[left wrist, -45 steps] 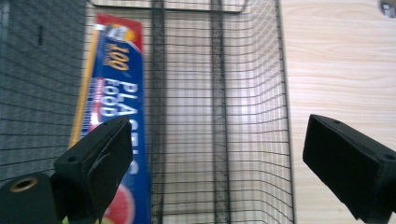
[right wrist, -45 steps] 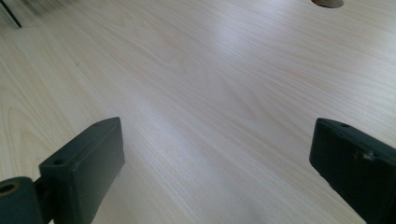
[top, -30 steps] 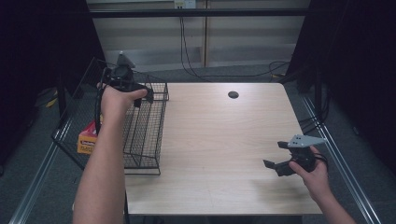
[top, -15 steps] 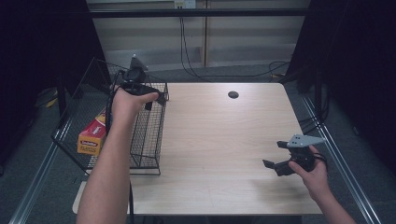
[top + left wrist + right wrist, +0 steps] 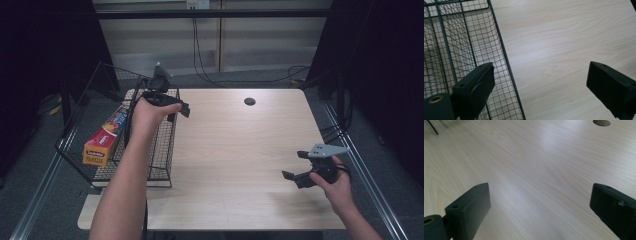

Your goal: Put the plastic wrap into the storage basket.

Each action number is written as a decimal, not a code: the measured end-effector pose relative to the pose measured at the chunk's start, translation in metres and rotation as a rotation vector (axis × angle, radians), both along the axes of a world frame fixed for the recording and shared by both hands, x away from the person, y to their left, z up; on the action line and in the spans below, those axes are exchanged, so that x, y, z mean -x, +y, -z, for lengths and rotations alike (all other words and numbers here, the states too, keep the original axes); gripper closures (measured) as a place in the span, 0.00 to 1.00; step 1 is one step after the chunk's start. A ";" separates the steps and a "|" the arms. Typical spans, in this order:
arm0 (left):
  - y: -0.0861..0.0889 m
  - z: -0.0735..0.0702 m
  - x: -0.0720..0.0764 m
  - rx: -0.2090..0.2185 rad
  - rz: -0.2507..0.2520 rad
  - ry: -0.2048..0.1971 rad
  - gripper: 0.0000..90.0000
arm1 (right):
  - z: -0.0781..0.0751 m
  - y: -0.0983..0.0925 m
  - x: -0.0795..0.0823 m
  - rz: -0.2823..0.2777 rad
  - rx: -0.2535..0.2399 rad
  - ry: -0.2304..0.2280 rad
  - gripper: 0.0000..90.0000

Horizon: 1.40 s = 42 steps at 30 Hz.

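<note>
Claws spread and empty over a pale wooden tabletop [image 5: 235, 150]: the left claw [image 5: 180, 107] hangs above the right rim of a black wire basket [image 5: 165, 150], jaws wide apart. A long orange box [image 5: 106, 135] lies inside the basket. The right claw [image 5: 295, 176], jaws also apart, hovers near the front right corner.

left gripper [image 5: 172, 107] raised, right gripper [image 5: 301, 171] low, both agape

Black wire basket [image 5: 165, 150], orange-yellow box [image 5: 105, 140]
</note>
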<state>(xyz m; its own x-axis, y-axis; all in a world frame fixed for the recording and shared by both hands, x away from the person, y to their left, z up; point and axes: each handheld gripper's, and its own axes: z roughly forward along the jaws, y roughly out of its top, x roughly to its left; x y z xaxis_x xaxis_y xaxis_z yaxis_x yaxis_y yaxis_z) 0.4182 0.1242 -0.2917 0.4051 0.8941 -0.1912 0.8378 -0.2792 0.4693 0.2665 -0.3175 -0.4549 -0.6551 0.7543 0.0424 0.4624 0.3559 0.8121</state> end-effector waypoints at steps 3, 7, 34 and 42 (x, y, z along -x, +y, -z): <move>-0.004 0.002 0.001 0.006 0.010 0.001 0.09 | 0.000 0.001 0.000 0.000 0.001 -0.002 0.03; -0.009 0.004 0.002 0.000 0.039 0.004 0.09 | 0.001 0.002 0.000 -0.005 0.005 0.000 0.03; -0.040 0.036 0.020 0.056 0.154 0.007 0.09 | 0.000 0.001 0.000 -0.010 0.006 0.001 0.03; -0.046 0.045 0.023 0.050 0.207 0.005 0.09 | 0.001 0.002 0.001 -0.007 0.011 0.003 0.03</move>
<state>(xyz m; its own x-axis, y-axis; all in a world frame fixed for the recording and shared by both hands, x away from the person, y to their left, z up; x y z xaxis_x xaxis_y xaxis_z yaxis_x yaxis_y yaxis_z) 0.3955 0.0784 -0.3370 0.5779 0.7813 -0.2359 0.7675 -0.4219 0.4827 0.2657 -0.3152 -0.4556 -0.6605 0.7500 0.0361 0.4622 0.3682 0.8067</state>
